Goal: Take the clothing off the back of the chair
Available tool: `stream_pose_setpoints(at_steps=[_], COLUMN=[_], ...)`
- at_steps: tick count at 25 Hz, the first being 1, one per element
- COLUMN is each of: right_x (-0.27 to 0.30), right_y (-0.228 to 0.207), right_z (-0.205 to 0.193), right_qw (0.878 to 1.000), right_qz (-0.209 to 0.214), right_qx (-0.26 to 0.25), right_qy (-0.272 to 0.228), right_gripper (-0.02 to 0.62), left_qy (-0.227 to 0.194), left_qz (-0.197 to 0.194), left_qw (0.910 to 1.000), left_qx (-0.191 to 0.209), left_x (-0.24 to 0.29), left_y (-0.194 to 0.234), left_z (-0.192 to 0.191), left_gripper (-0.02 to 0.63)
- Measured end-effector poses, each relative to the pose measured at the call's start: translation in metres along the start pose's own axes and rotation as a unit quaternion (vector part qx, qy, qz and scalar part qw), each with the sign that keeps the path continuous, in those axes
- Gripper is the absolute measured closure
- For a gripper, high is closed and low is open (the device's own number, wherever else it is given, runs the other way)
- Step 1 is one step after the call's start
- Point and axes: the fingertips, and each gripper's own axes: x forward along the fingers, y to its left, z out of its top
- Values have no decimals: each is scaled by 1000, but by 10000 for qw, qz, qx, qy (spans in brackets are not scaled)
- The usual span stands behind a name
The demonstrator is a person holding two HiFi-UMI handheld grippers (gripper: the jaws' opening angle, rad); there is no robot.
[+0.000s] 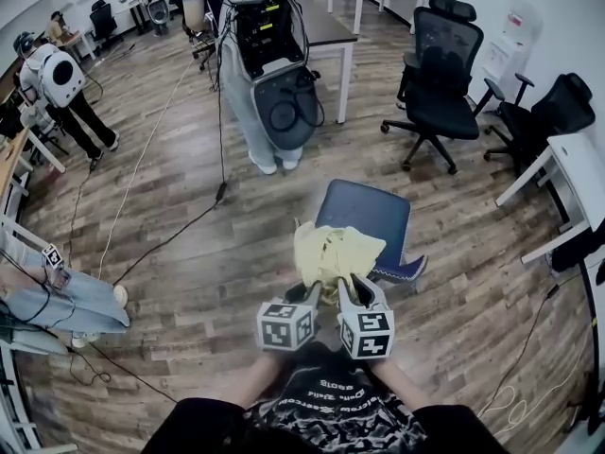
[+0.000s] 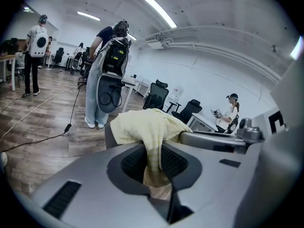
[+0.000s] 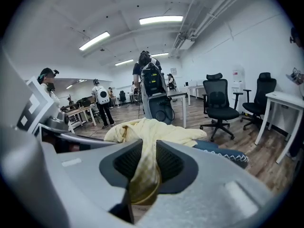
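Note:
A pale yellow garment (image 1: 333, 253) lies bunched over the back of a blue padded chair (image 1: 364, 211) just in front of me. My left gripper (image 1: 312, 296) and right gripper (image 1: 348, 293) sit side by side at its near edge, each shut on a fold of the cloth. In the left gripper view the yellow garment (image 2: 151, 127) runs down between the pads of the left gripper (image 2: 154, 167). The right gripper view shows the same garment (image 3: 152, 132) pinched in the right gripper (image 3: 145, 170). The chair back under the cloth is mostly hidden.
A person with a backpack rig (image 1: 269, 55) stands beyond the chair beside a desk (image 1: 326, 31). Black office chairs (image 1: 440, 74) stand at the right, near a white desk (image 1: 577, 173). Cables (image 1: 161, 244) cross the wooden floor at the left, where a seated person's legs (image 1: 66, 301) show.

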Motion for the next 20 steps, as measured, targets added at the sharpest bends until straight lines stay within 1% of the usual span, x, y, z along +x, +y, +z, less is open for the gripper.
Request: stream_pose_setpoints(at_steps=[5, 9, 12, 14, 18, 20], right_x=[-15, -31, -41, -47, -70, -83], right_y=[5, 8, 5, 4, 4, 3], right_z=[-12, -21, -30, -33, -38, -43], right_qw=[9999, 9998, 9999, 9999, 9995, 9993], right_qz=[-85, 11, 59, 124, 300, 374], right_qx=[-70, -155, -73, -25, -33, -32], right_qy=[39, 83, 120, 115, 77, 65], right_gripper=[506, 506, 506, 506, 508, 508], left_qy=[28, 38, 84, 45, -54, -63], left_qz=[-96, -132, -169, -140, -52, -18], left_qw=[9999, 9999, 9997, 9997, 9999, 9999], left_qx=[19, 48, 171, 178, 71, 121], left_x=[-13, -18, -21, -25, -36, -41], left_y=[-9, -19, -29, -34, -51, -61], left_z=[-17, -31, -41, -44, -55, -61], left_gripper=[545, 546, 546, 546, 546, 546])
